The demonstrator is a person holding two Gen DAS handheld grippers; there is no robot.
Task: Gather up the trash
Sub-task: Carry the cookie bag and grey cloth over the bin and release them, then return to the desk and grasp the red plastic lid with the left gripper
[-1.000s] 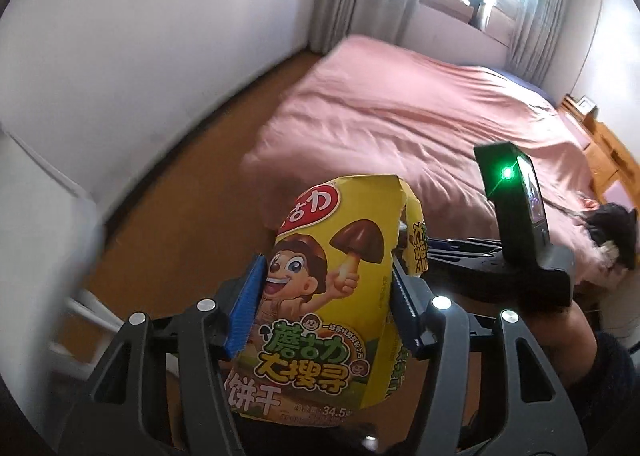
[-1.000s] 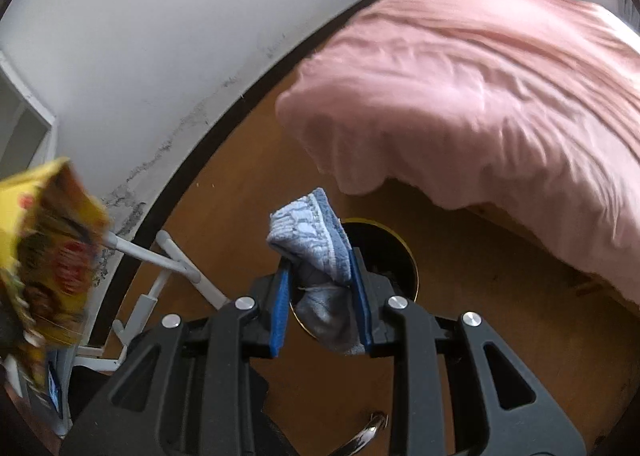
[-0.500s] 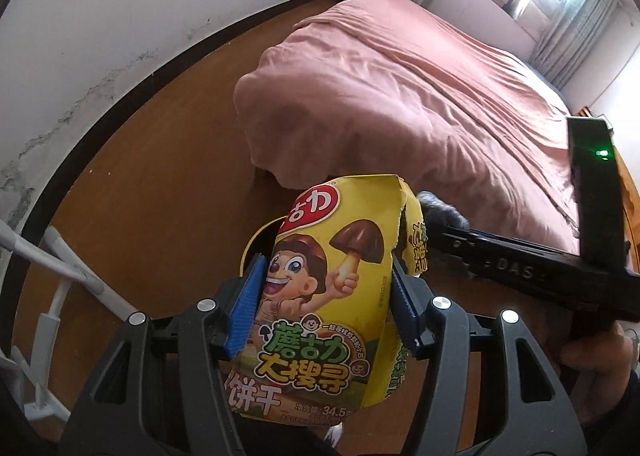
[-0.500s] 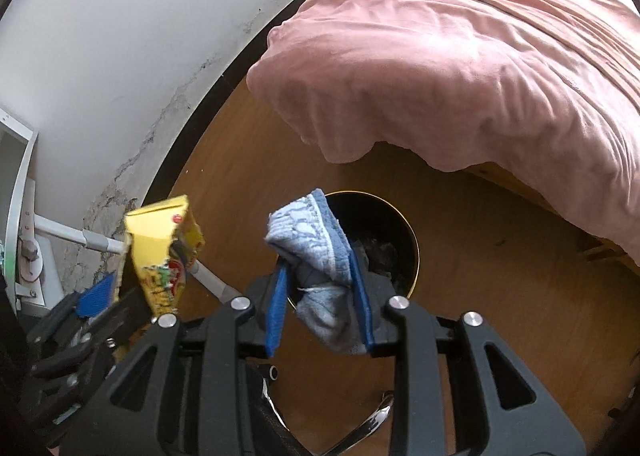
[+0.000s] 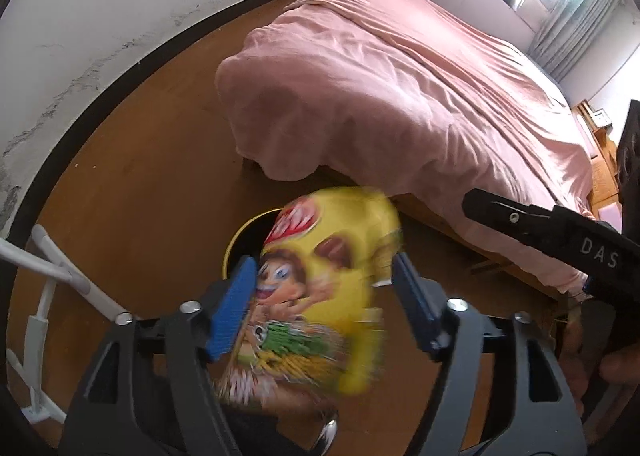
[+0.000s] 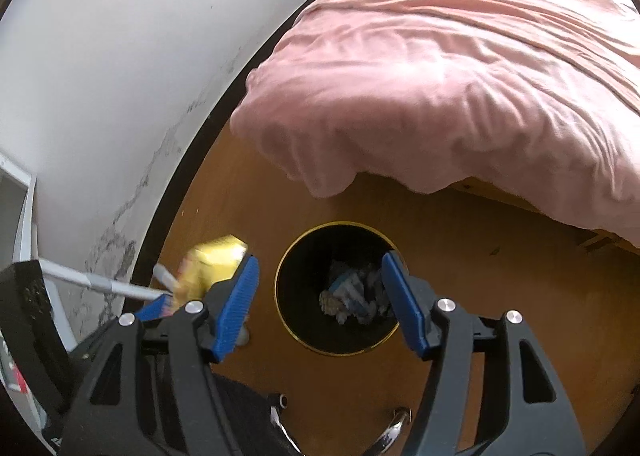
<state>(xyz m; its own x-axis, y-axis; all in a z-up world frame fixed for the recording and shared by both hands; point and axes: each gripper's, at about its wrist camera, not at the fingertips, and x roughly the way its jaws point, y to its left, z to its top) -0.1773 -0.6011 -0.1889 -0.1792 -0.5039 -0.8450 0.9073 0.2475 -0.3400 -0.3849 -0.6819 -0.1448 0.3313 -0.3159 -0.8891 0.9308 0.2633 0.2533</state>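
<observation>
Left tongs have just been opening — blurred yellow snack bag between them, above the bin.

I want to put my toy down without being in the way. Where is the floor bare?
Bare wooden floor lies between the wall's black baseboard and the pink bed. It is crowded around the black trash bin, under both hand-held grippers, and beside the white rack.

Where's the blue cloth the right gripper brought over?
In the right wrist view the blue cloth lies at the bottom of the black bin on the floor, below the open right gripper.
</observation>
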